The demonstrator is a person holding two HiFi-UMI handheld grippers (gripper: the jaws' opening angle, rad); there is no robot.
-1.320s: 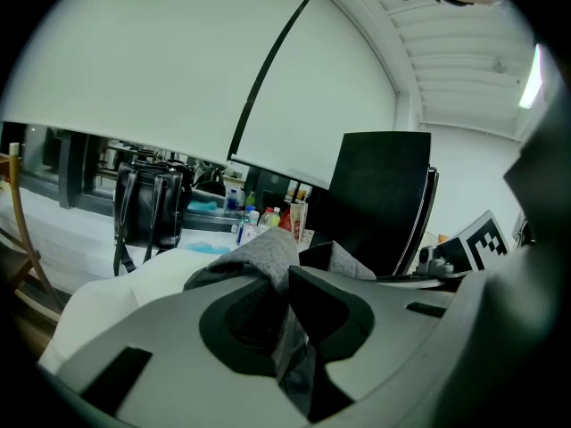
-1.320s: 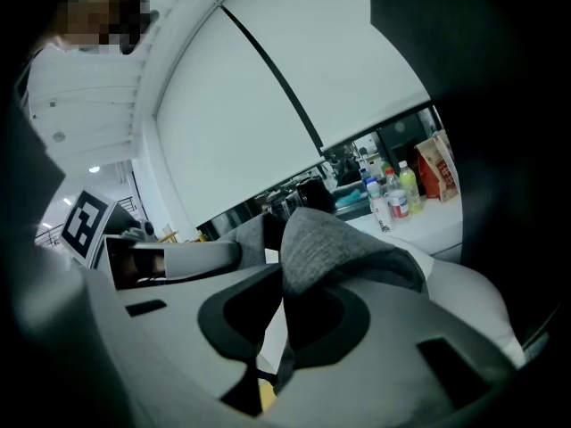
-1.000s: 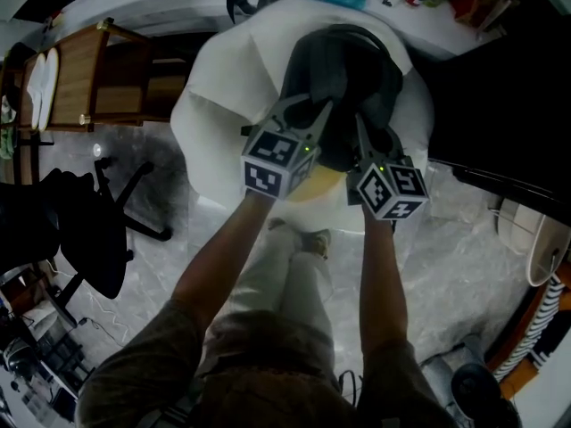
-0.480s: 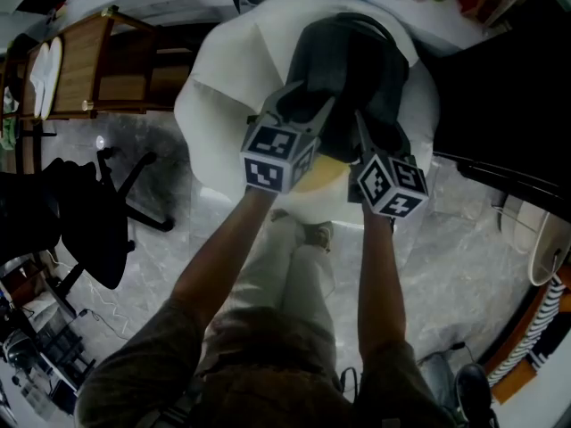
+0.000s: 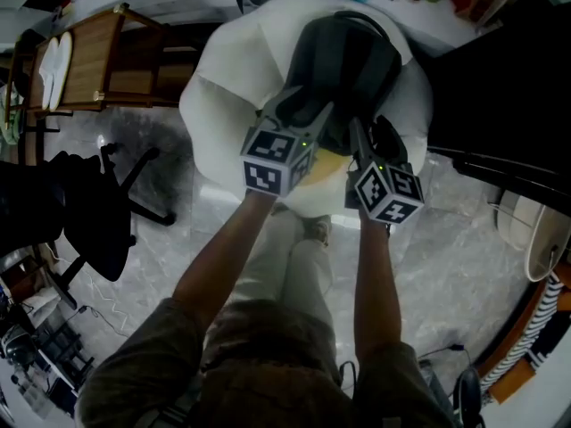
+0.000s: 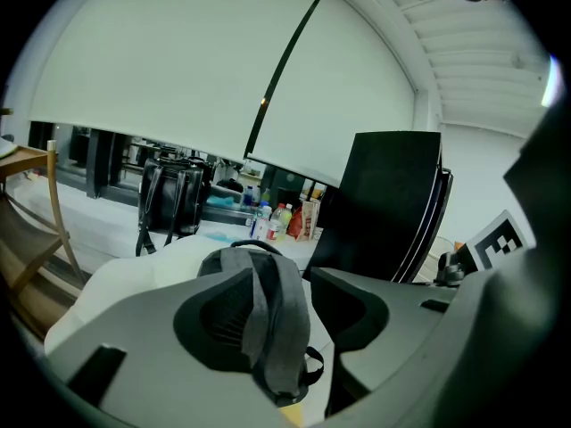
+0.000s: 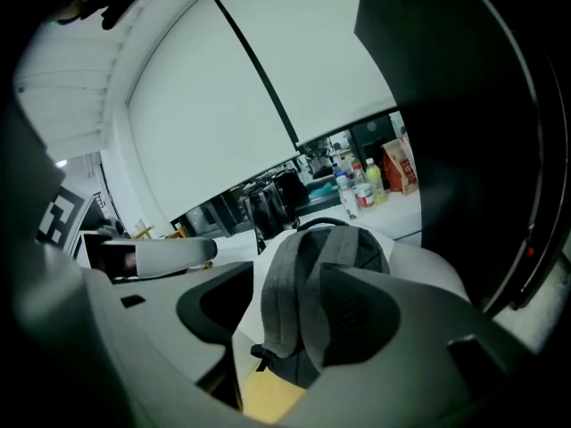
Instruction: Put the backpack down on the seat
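A dark grey backpack (image 5: 348, 61) lies on the white beanbag seat (image 5: 227, 105), straps up. My left gripper (image 5: 308, 107) reaches over its near left side and my right gripper (image 5: 370, 136) over its near right end. In the left gripper view the jaws of the left gripper (image 6: 299, 328) are opening, with a grey strap of the backpack (image 6: 268, 310) lying loose in the gap. In the right gripper view the right gripper (image 7: 285, 319) is opening too. The backpack (image 7: 312, 257) strap sits between those jaws without the pads pressing on it.
A wooden chair (image 5: 98, 61) stands left of the seat, and a black office chair (image 5: 80, 221) is nearer on the floor. Behind the seat runs a counter with a black bag (image 6: 169, 199) and bottles (image 6: 277, 221). A black panel (image 6: 393, 203) stands on the right.
The jaws of both grippers have spread and no longer pinch the backpack's straps. Both grippers have drawn back slightly towards me while the backpack stays on the seat.
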